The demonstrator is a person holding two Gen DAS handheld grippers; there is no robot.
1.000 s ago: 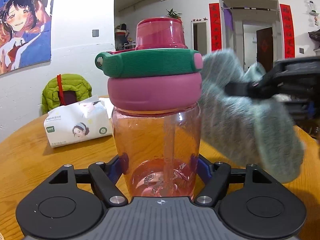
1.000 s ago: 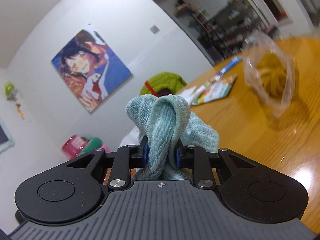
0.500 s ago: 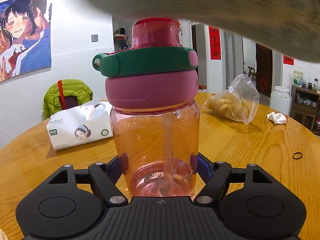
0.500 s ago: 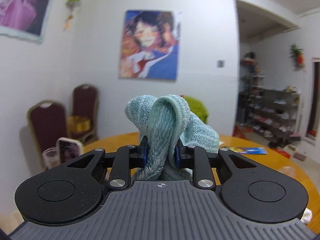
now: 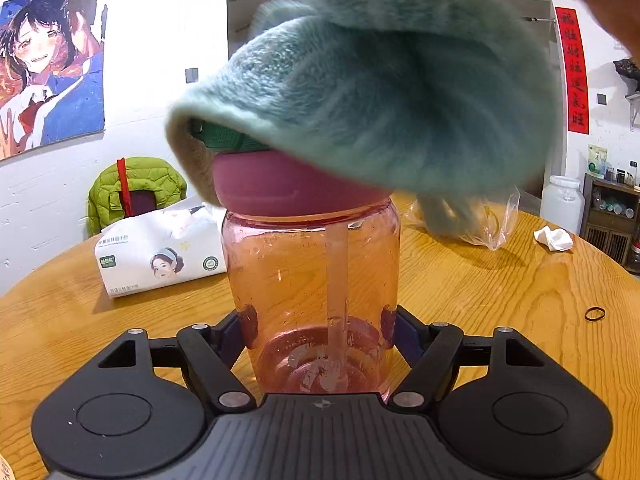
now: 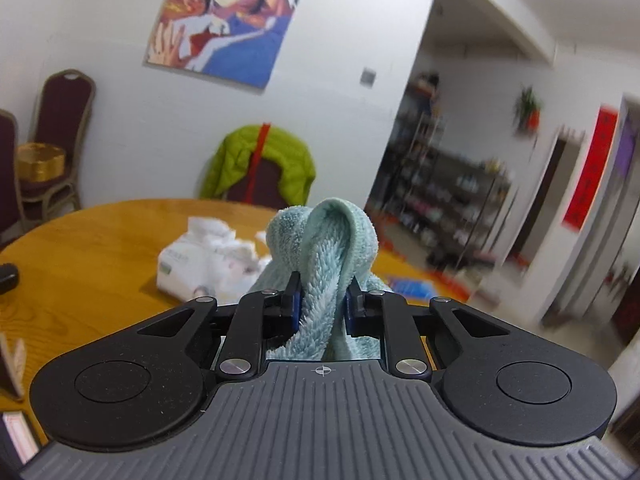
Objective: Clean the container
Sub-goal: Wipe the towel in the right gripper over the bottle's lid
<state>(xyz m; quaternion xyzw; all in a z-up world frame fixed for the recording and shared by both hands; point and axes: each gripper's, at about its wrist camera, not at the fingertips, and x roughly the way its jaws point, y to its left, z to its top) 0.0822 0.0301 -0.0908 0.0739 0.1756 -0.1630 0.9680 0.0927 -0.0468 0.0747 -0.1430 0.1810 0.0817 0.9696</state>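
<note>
A clear pink bottle (image 5: 312, 272) with a pink lid (image 5: 280, 188) and a green band (image 5: 224, 138) stands upright on the round wooden table (image 5: 500, 292). My left gripper (image 5: 319, 326) is shut on its lower body, one pad on each side. A teal fluffy cloth (image 5: 380, 100) drapes over the bottle's top and hides the cap. In the right wrist view my right gripper (image 6: 322, 304) pinches a fold of this cloth (image 6: 324, 248), with its jaws closing tighter on it. The bottle is hidden in that view.
A white tissue pack (image 5: 160, 256) lies behind the bottle on the left. At the right are a clear plastic bag (image 5: 488, 220), a crumpled tissue (image 5: 554, 238) and a rubber band (image 5: 595, 313). A chair with a green jacket (image 5: 136, 188) stands beyond the table.
The cloth went from the bottle's right side up over it and now rests on the lid. The right gripper rose and rolled. The left gripper and bottle stayed still.
</note>
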